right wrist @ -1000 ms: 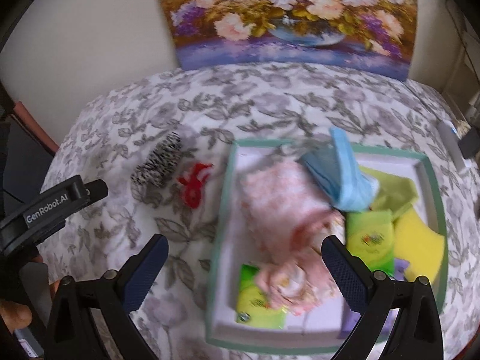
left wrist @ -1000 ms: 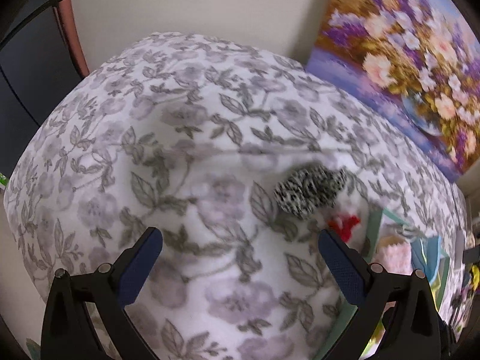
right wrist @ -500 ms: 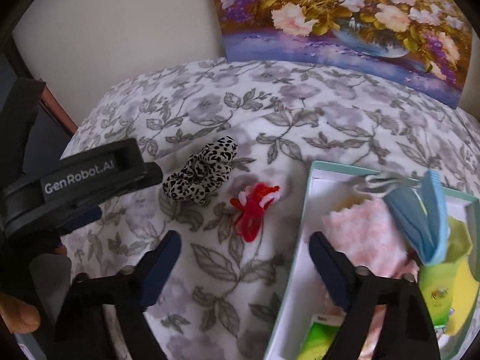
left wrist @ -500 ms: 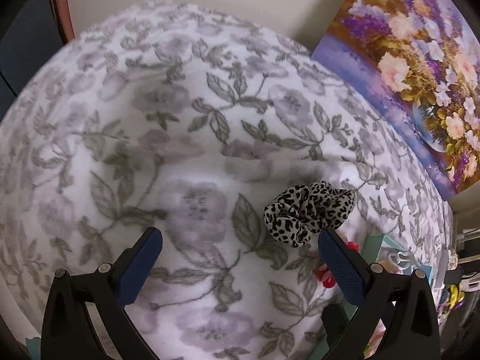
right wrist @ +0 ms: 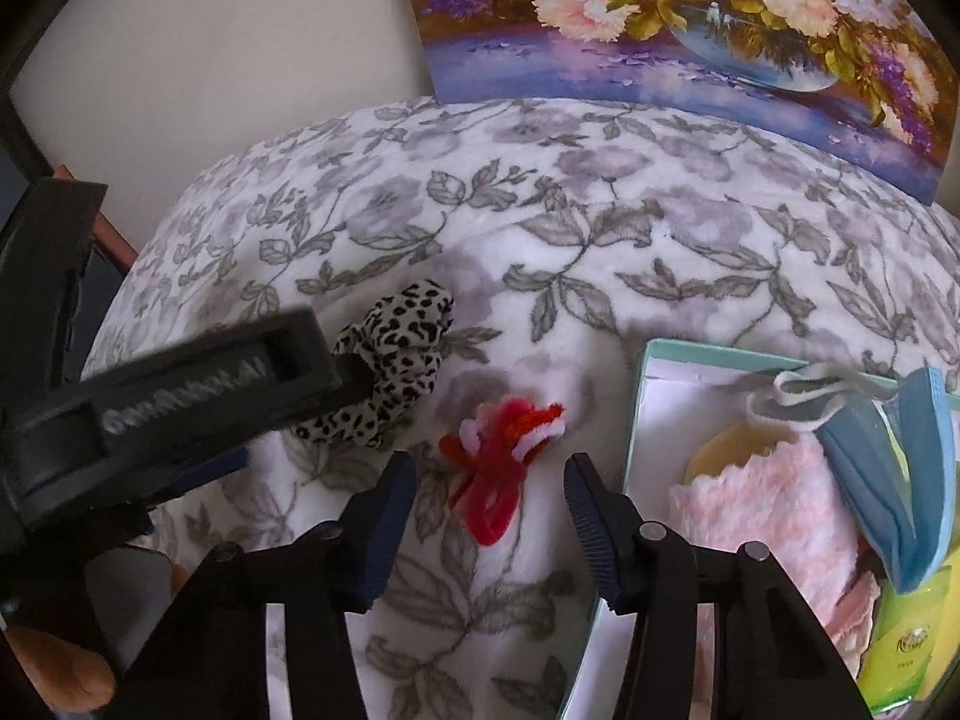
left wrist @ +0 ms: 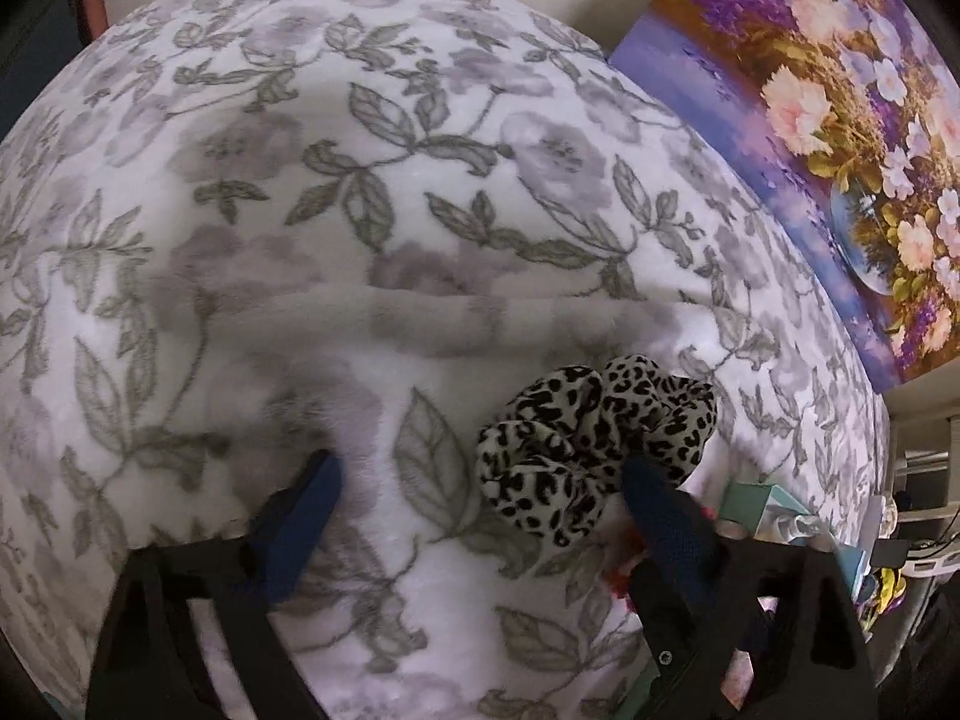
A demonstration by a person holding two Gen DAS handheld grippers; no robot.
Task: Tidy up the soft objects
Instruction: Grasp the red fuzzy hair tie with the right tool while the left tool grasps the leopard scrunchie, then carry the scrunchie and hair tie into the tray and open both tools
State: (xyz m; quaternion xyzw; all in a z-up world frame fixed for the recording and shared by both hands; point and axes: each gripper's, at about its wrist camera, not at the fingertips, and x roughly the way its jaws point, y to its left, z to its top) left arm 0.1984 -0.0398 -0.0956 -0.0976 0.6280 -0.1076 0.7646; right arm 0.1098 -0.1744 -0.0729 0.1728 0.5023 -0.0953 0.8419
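- Two grippers are in my hands, both low over the floral blanket (right wrist: 600,228), and both are nearer their targets than a second ago, when the scrunchie sat small and far off in the left wrist view.
- At the left of the right wrist view, my left gripper (left wrist: 480,480) reaches in over the leopard-print scrunchie (left wrist: 594,450). Its jaws are closing from full width; the right-hand pad touches the scrunchie's lower edge, the other pad is well apart on bare blanket, so nothing is held yet.
- At centre, my right gripper (right wrist: 489,474) has swung off the box toward the red pipe-cleaner bow (right wrist: 498,468). Its jaws are closing with the bow between them, and gaps show on both sides, so no grip yet.
- At the right, the teal-rimmed box (right wrist: 636,396) holds a pink fluffy cloth (right wrist: 762,492) and a blue face mask (right wrist: 888,474).
- Both loose items lie outside that box; I judge two pickups are starting together.
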